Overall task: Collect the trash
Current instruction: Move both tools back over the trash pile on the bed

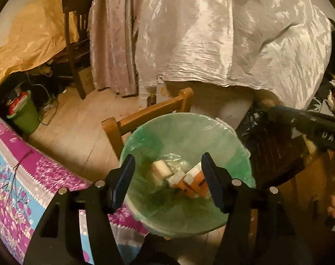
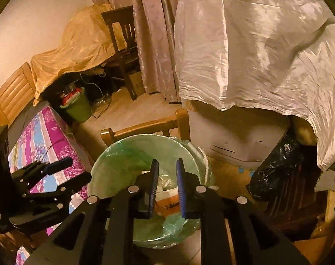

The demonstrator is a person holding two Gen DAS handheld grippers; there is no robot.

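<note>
While both grippers hover over the lined bin, neither one holds anything. Jaws of the left gripper [image 1: 167, 178] stand well apart with only air between them, and directly below that gap lies the trash: orange-and-white cartons [image 1: 194, 182], a pale block [image 1: 161, 169] just beside them and some clear crumpled plastic [image 1: 176, 162], all resting at the bottom of the trash bin [image 1: 145, 132]. That wide stance right above the pile suits a drop into the bin, in my judgement, since nothing hangs from the pads. Jaws of the right gripper [image 2: 167, 176] stand only slightly apart, a narrow slot with nothing in it, and they point down into the same bin from the opposite side.

Beyond the bin's far rim stands a light wooden chair [image 1: 145, 114], and to the left of the left jaws runs the table [image 1: 13, 176] under its pink and blue floral cloth. Farther off to the left sits a small green bucket [image 1: 26, 119]; to the right of the jaws a black plastic bag [image 2: 275, 174] slumps under a white satin sheet [image 1: 233, 33].

Whatever the sheet covers is hidden. Carton lettering is too blurred to read, and the left gripper's own frame cuts off the bin's near rim.
</note>
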